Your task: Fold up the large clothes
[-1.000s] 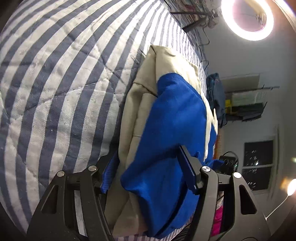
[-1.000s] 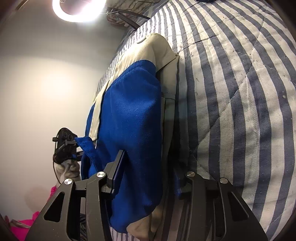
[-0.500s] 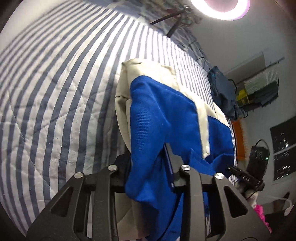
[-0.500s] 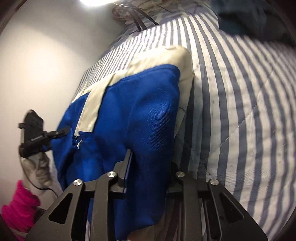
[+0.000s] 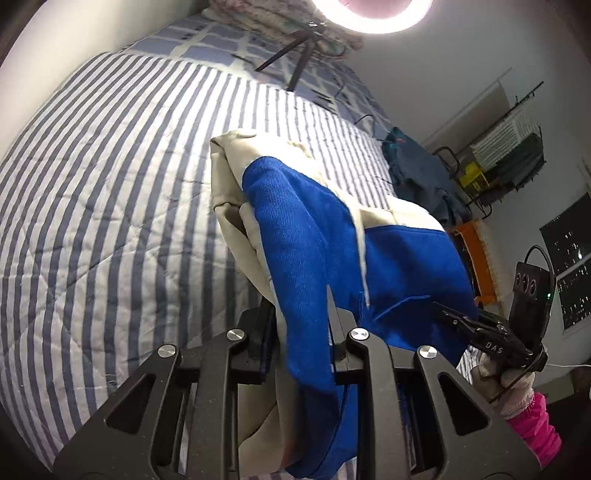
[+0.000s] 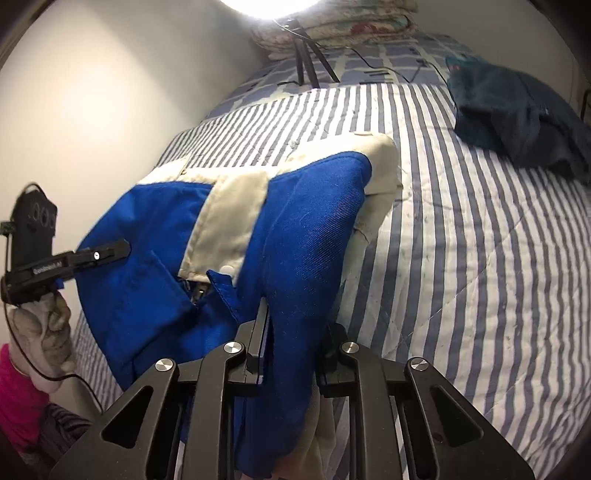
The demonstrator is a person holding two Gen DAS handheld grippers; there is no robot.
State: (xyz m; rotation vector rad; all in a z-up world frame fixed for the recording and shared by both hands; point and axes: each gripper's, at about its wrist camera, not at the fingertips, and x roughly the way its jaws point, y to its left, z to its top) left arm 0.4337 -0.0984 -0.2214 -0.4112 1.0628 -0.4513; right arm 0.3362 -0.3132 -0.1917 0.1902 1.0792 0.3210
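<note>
A blue and cream jacket (image 5: 332, 236) fills the middle of both views, its near edge raised off the striped quilt (image 5: 110, 184). The left gripper (image 5: 301, 325) and the right gripper (image 6: 293, 339) have just been closing and each pinches a fold of it. A dark garment (image 6: 517, 110) lies at upper right of the right wrist view.

Bedroom, striped quilted bed (image 5: 110, 206), pillows (image 6: 332, 26)

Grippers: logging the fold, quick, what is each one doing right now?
Left gripper: just closed, clamped on the blue and cream fabric garment.
Right gripper: just closed, clamped on the same garment.
</note>
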